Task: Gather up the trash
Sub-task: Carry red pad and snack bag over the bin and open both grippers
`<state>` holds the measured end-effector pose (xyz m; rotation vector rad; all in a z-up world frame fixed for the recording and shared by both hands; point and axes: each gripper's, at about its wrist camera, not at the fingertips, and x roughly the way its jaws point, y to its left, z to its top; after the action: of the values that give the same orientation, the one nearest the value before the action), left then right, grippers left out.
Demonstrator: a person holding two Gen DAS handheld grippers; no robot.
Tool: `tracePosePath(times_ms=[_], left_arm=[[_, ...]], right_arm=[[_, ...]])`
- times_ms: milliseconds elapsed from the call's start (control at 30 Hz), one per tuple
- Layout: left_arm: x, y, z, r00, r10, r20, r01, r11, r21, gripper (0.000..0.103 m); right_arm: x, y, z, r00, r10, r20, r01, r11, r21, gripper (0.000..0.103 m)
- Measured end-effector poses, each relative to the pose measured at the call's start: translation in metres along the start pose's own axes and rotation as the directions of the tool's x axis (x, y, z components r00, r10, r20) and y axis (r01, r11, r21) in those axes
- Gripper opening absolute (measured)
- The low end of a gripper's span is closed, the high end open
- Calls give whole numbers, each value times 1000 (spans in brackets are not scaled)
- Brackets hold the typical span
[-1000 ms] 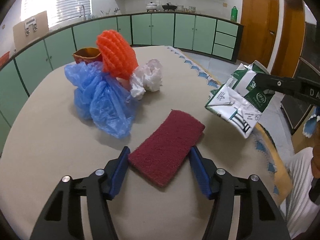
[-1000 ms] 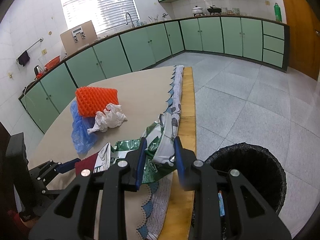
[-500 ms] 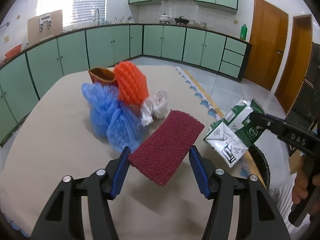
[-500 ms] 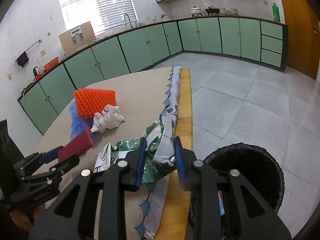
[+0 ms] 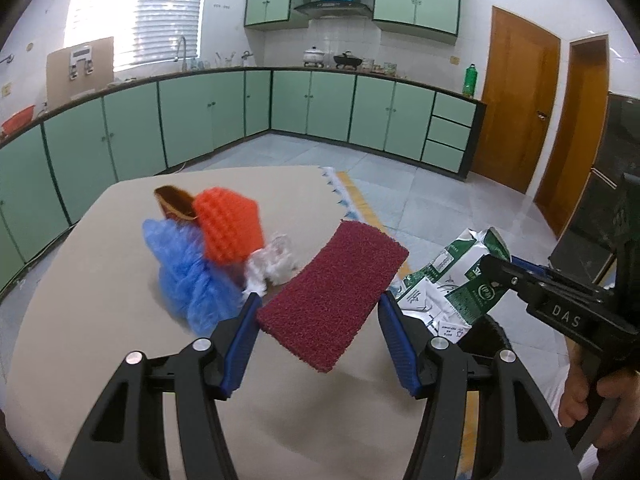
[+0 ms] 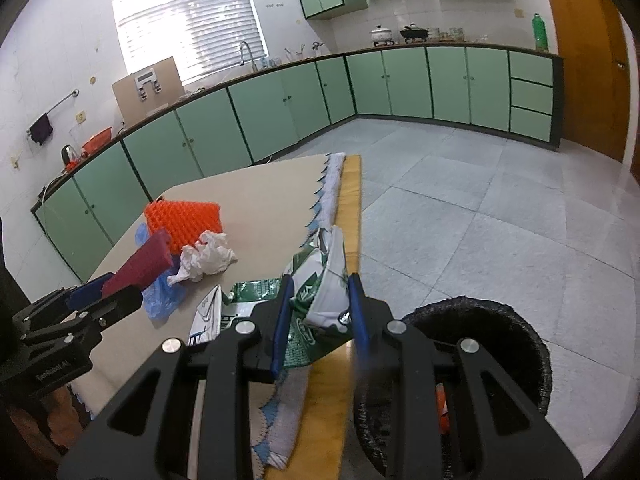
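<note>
**Both grippers loaded, bin at lower right**

In the left wrist view, the left gripper (image 5: 318, 334) sits at the bottom centre of the frame, its jaws set wide and closed on the two long edges of a dark red scouring pad (image 5: 334, 294). The pad is lifted clear of the tabletop (image 5: 96, 300) and tilts up toward the right.

Left of centre in that view a small pile lies on the tabletop: a blue plastic bag (image 5: 188, 276), an orange foam net (image 5: 230, 226) leaning on it, a brown cup (image 5: 174, 202) behind them, and a crumpled white tissue (image 5: 272, 266) just beside the net.

The right gripper (image 6: 320, 322) fills the bottom centre of the right wrist view. Its jaws are narrow and pinch a crushed green-and-white carton (image 6: 326, 284), which hangs over the tabletop's right edge. In the left wrist view the same carton (image 5: 448, 282) shows at right, held by the black gripper marked "DAS".

A trash bin (image 6: 504, 344) lined with a black bag stands on the floor at lower right of the right wrist view, just beside the tabletop edge, with some litter visible inside. A patterned cloth (image 6: 330, 192) runs along that edge.
</note>
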<state>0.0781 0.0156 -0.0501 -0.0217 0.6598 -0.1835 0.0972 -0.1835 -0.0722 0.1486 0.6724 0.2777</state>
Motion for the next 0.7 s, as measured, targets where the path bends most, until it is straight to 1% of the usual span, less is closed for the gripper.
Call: tracePosePath(times_ms=[100, 367, 600, 700], left_arm=[[2, -12, 5, 1000, -19, 8, 19, 1000, 13, 59], [15, -55, 17, 995, -101, 13, 100, 994, 45, 59], [43, -109, 23, 981, -192, -19, 193, 977, 91, 59], [55, -133, 24, 976, -217, -32, 219, 968, 124, 59]], right_arm=[[-8, -10, 1, 1000, -20, 11, 20, 1000, 10, 26], [-29, -50, 0, 993, -115, 26, 114, 992, 51, 26], [-44, -92, -5, 981, -193, 32, 189, 977, 99, 26], [-49, -114, -11, 973, -230, 25, 225, 966, 127, 26]])
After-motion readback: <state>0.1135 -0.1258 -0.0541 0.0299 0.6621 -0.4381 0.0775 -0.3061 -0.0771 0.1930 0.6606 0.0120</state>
